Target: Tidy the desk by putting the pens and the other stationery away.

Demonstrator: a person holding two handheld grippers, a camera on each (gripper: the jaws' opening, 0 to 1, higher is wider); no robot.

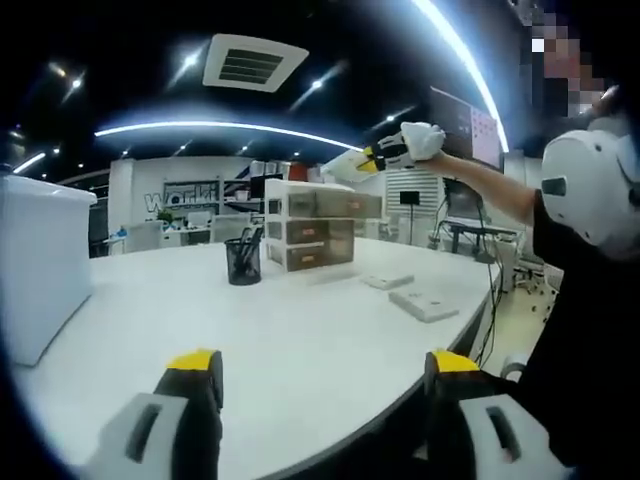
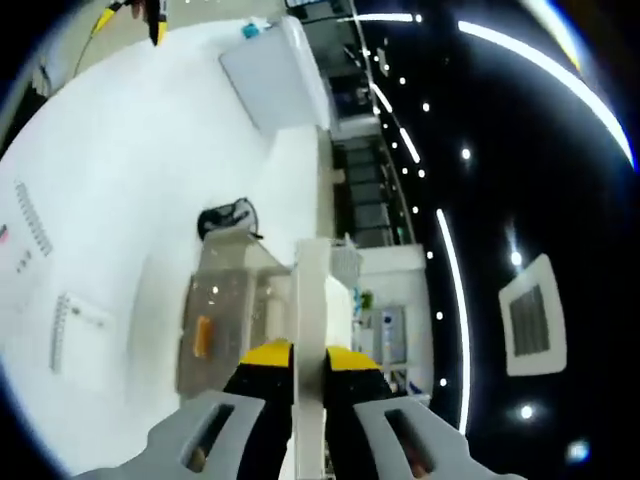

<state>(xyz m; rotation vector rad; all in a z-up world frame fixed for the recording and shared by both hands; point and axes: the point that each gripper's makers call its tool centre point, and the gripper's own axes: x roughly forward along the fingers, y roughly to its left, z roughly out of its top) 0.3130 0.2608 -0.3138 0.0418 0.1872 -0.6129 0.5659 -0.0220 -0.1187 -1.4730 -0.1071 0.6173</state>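
Left gripper [image 1: 318, 385] gapes empty over the white desk [image 1: 300, 340]; right gripper [image 2: 308, 372], nearly closed, pinches the clear plastic drawer unit's [image 2: 240, 310] white top panel [image 2: 309, 330].

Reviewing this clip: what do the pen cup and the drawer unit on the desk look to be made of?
The pen cup looks like black wire mesh, probably metal: its wall reads as a fine dark grid. The drawer unit looks like plastic, with a white frame and clear, brownish-tinted drawer fronts through which contents show. The right gripper holds it.

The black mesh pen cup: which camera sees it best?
The left gripper view: the pen cup stands upright on the white desk beside the drawer unit, pens poking out. The right gripper view shows it small, rolled sideways.
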